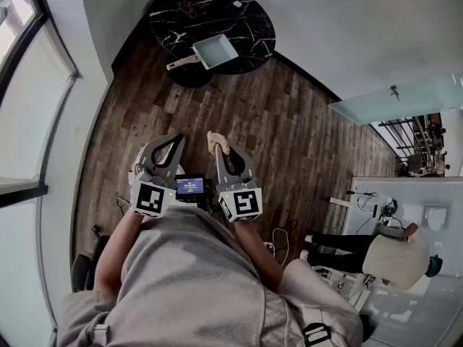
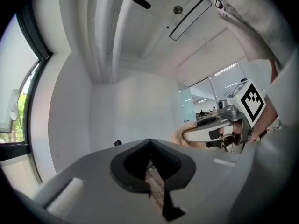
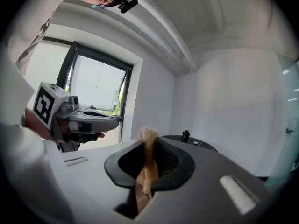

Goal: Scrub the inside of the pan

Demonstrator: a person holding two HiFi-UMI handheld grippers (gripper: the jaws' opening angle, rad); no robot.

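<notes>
A pale square pan (image 1: 215, 50) with a wooden handle lies on a round black marble table (image 1: 249, 16) far ahead of me. Both grippers are held close to my body, over the wooden floor. My right gripper (image 1: 218, 145) is shut on a tan scrubbing cloth (image 1: 219, 143), which pokes up between its jaws (image 3: 148, 160). The left gripper (image 1: 174, 139) is shut with nothing in it, and its jaws meet in the left gripper view (image 2: 151, 166). That view also shows the right gripper (image 2: 212, 132) with the cloth (image 2: 179, 135) at its tip. The table's edge (image 3: 198, 143) appears in the right gripper view.
A small device with a lit screen (image 1: 189, 187) sits between the grippers. Another person (image 1: 394, 255) stands at the lower right beside a white desk. A glass partition (image 1: 391, 100) lies to the right, a tall window (image 1: 18, 85) to the left. Small items (image 1: 237, 4) rest on the table.
</notes>
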